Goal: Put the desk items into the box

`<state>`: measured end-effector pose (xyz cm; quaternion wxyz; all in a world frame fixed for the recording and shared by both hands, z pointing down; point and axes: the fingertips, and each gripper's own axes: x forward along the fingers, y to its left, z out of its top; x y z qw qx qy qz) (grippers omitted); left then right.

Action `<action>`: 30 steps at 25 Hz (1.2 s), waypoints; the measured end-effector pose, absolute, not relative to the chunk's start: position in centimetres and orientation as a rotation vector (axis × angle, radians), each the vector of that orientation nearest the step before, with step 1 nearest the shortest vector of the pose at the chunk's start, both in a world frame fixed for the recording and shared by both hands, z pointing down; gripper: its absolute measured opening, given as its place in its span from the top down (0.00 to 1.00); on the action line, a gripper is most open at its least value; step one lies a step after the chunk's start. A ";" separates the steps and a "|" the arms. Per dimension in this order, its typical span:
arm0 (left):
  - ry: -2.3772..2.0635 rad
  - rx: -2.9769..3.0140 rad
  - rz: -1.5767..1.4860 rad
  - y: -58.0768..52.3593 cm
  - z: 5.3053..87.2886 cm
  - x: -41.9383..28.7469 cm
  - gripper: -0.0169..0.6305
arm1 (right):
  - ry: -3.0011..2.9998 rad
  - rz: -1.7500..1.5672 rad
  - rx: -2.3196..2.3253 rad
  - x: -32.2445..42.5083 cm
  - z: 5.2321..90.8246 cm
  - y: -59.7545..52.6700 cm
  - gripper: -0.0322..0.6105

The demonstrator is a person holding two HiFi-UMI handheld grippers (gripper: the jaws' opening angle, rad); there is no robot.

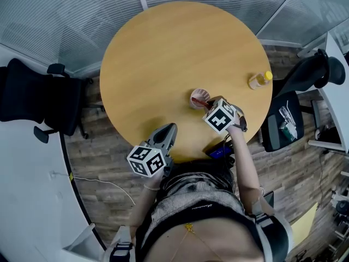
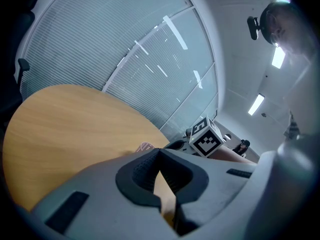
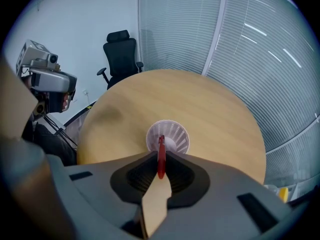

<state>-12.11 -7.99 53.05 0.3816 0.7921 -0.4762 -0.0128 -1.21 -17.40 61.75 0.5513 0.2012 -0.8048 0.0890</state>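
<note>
One round wooden desk point(image 1: 163, 64) filled the middle. The left gripper point(image 2: 159, 151) hung at its near edge, jaws shut together on nothing. The right gripper point(image 3: 160, 156) was beside a small white slatted cup point(image 3: 172, 134) on the desk, its jaws squeezing a thin red pen point(image 3: 161, 159) over the cup.

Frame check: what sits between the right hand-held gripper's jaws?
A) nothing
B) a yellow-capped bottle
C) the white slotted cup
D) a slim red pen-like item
D: the right hand-held gripper is shut on a slim red pen-like item, which points toward the white slotted cup.
</note>
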 end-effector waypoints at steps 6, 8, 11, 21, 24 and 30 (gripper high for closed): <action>-1.221 2.010 -0.029 -8.1 53.4 -12.5 0.97 | -1.906 0.204 0.466 -1.8 62.6 -17.6 0.86; -1.221 2.010 -0.027 -8.4 53.4 -12.5 0.97 | -1.905 0.204 0.459 -1.9 62.7 -17.7 0.86; -1.220 2.010 -0.027 -8.6 53.4 -12.5 0.97 | -1.904 0.206 0.455 -2.1 62.8 -17.8 0.86; -1.214 2.015 -0.021 -8.5 53.3 -12.2 0.97 | -1.946 0.203 0.460 -2.3 62.6 -17.7 0.85; -1.212 2.018 -0.021 -8.4 53.1 -12.2 0.97 | -1.959 0.203 0.459 -2.4 62.3 -17.7 0.85; -1.207 2.026 -0.021 -8.2 53.0 -11.9 0.97 | -1.978 0.200 0.464 -2.5 61.8 -17.5 0.85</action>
